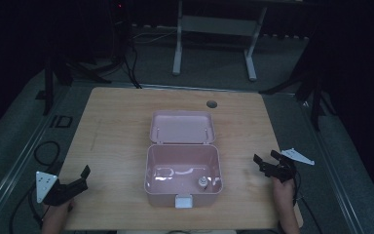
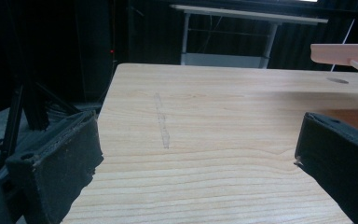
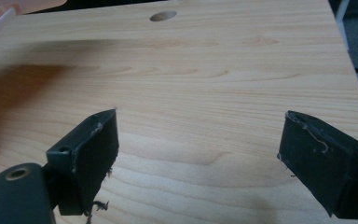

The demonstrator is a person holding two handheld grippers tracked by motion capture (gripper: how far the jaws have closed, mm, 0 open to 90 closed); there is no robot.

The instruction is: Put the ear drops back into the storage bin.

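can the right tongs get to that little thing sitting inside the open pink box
Probably yes. The pink box has its lid flipped back, the small object sits near its front right corner, and bare table lies between it and the open right tongs.

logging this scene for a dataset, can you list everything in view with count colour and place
table: 1, light wood, centre of the high view
box: 1, pink, mid-table, lid open and laid back
small object: 1, pale, inside the box near its front right; too small to identify
latch: 1, white, front of the box
cable hole: 1, dark, far side of the table
second table frame: 1, white, on the floor beyond
left claw: 1, black, open, at the table's near left edge
right claw: 1, black, open, near right
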